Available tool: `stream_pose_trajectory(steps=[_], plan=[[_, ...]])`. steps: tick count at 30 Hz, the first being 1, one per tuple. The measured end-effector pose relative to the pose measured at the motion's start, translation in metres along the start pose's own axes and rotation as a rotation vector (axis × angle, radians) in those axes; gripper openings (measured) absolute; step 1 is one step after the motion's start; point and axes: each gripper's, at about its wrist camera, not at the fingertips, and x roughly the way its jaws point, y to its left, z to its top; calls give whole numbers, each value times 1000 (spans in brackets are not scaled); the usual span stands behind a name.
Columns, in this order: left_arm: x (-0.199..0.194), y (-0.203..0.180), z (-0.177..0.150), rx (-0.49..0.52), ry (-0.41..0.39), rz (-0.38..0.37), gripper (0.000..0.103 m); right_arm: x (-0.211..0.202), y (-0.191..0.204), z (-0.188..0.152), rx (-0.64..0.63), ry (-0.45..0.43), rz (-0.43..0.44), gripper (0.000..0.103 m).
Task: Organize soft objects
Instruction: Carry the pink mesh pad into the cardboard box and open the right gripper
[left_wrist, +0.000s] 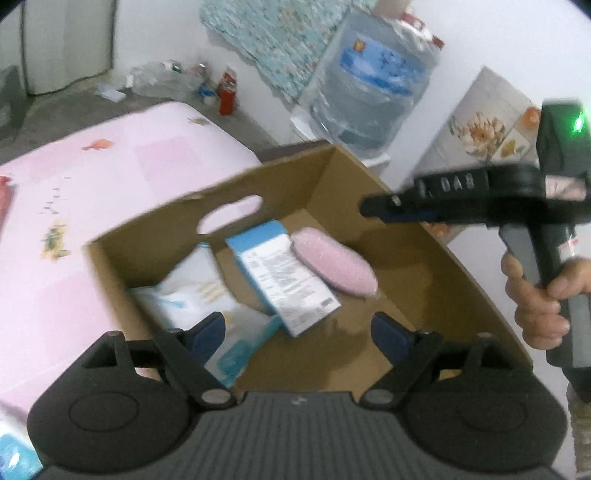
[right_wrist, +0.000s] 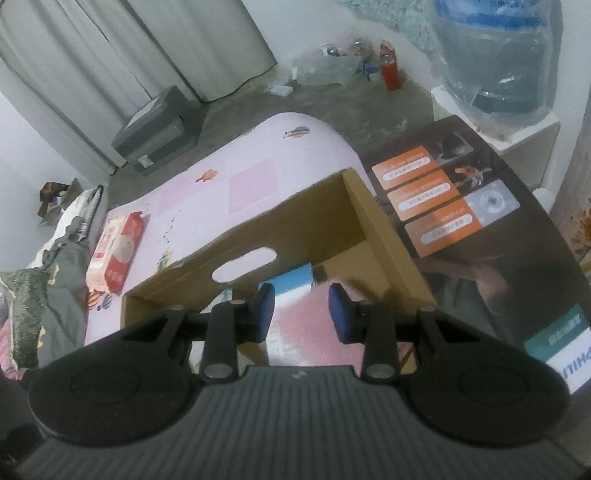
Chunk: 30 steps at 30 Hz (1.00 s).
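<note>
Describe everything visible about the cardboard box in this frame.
The cardboard box is plain brown corrugated card, open at the top, with an oval hand-hole cut in its far wall. It sits upright on the pink patterned bedsheet, beside a dark printed carton. Inside lie a white and blue soft pack, a blue and white packet and a pink oval pad resting against that packet.

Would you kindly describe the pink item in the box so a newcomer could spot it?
Find the open cardboard box beside the pink bedspread. Inside lies a pink oval pad, resting against a blue-and-white packet; it alone is rounded and pink.
</note>
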Motion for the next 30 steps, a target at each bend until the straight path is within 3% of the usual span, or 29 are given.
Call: stream_pose_trajectory(steps=[7,15,21,24,30], plan=[[-59,19,-34,-25,-77,60,87,-4,-6,-38,77,96,45,33],[-103,50,-87,-136,-160,108,87,25,-11,-65,142,184,73,33],[-120,62,-125,-189,-185,135,87,60,-13,-56,149,167,24,31],[-124,67,-139,-212,-184,136,87,73,-19,-53,183,166,44,31],[-135,74,-156,-230,-200,162,87,73,-7,-61,142,162,-2,31]])
